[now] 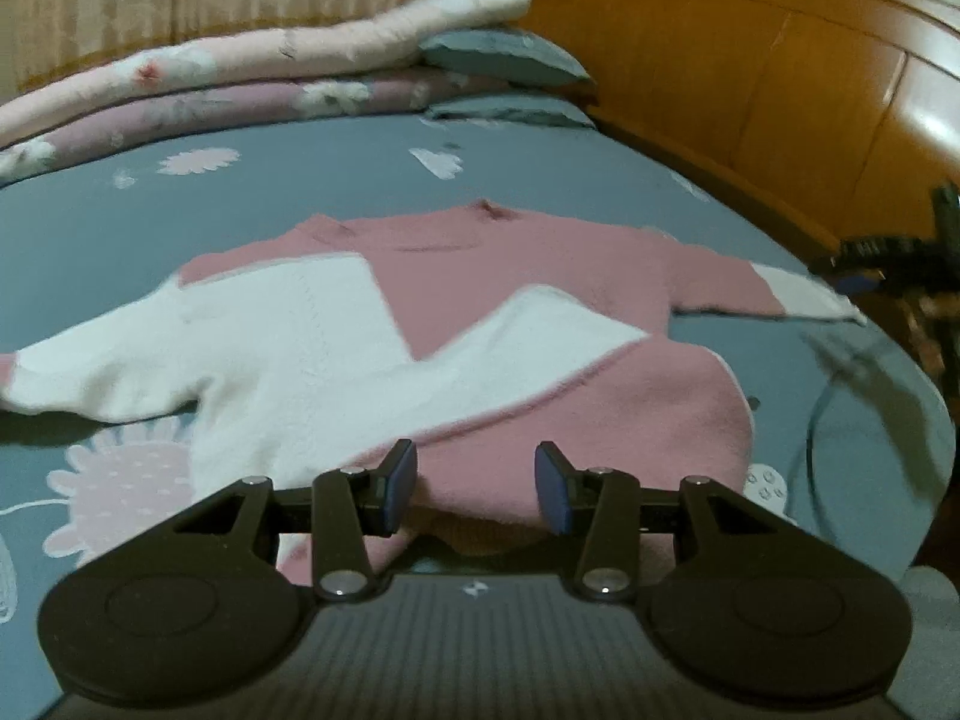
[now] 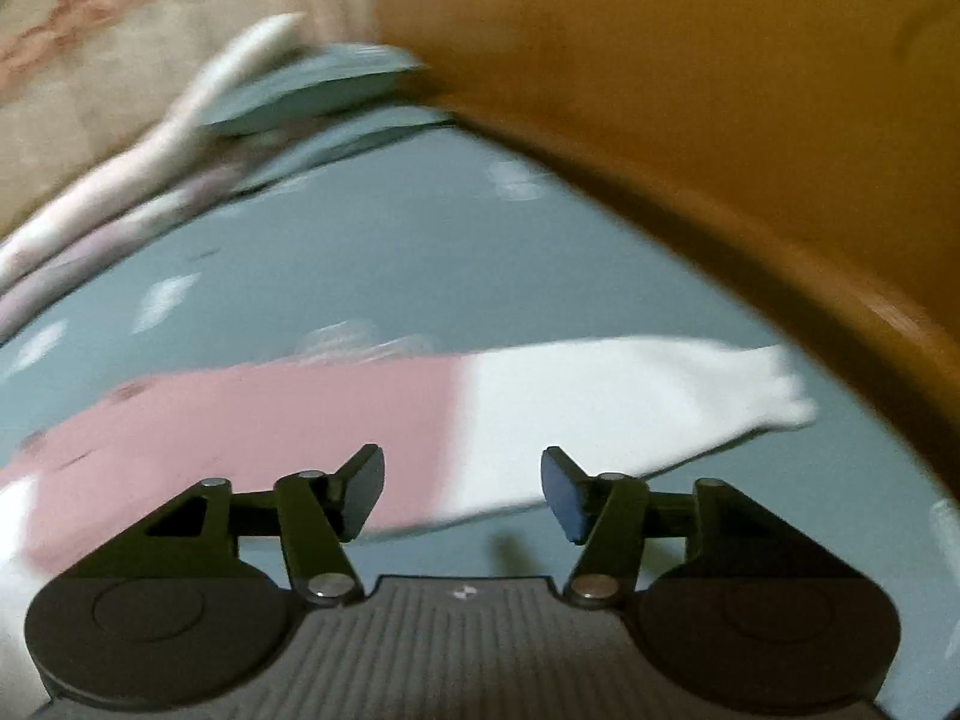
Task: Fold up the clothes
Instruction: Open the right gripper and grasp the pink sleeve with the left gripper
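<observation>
Left wrist: my left hand-held gripper (image 1: 475, 487) gapes empty over sweater (image 1: 540, 312) hem; right hand-held gripper (image 2: 462, 492) wide, empty, above sleeve (image 2: 600, 414).

Dim warm light, motion blur, fisheye distortion

Grey floral bedsheet (image 1: 360, 180), folded pink quilts (image 1: 198, 78), grey pillow (image 1: 504, 54), wooden headboard (image 1: 750, 90)

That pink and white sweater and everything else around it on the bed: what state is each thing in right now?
Sweater: spread flat on the bed, not yet folded.
Right sleeve: stretched out sideways, lying free.
Left gripper: open, hem between its pads, not pinched.
Right gripper: open, empty.
Quilts: folded, stacked at the far edge.
Pillow: lying against the headboard.
</observation>
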{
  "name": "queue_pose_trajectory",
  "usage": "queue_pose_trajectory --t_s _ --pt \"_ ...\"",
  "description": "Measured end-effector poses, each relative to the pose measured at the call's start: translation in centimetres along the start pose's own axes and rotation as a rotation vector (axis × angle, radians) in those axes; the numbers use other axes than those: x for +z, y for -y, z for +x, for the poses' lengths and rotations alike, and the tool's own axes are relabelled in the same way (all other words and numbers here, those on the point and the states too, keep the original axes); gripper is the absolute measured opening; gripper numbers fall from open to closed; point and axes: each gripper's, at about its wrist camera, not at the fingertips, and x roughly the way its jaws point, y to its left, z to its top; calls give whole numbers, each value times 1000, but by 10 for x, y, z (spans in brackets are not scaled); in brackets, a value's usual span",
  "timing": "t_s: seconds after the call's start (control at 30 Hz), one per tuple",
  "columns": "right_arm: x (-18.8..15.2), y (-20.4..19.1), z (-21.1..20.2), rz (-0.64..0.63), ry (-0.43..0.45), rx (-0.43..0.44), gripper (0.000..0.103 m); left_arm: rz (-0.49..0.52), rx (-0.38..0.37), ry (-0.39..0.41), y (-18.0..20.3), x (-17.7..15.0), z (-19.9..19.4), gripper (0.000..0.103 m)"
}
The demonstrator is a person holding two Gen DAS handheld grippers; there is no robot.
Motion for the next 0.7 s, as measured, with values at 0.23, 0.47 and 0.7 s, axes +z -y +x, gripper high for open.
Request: queue_pose_trajectory --t_s 0.23,0.47,0.7 --pt "-72 -90 -15 -36 -62 204 68 -141 188 49 -90 -3 -36 44" --pt "-101 -127 -38 63 -46 202 71 -331 370 82 -208 -25 -71 39" --pt "-98 -155 -66 -13 8 142 73 -444 518 62 -310 -51 -58 31"
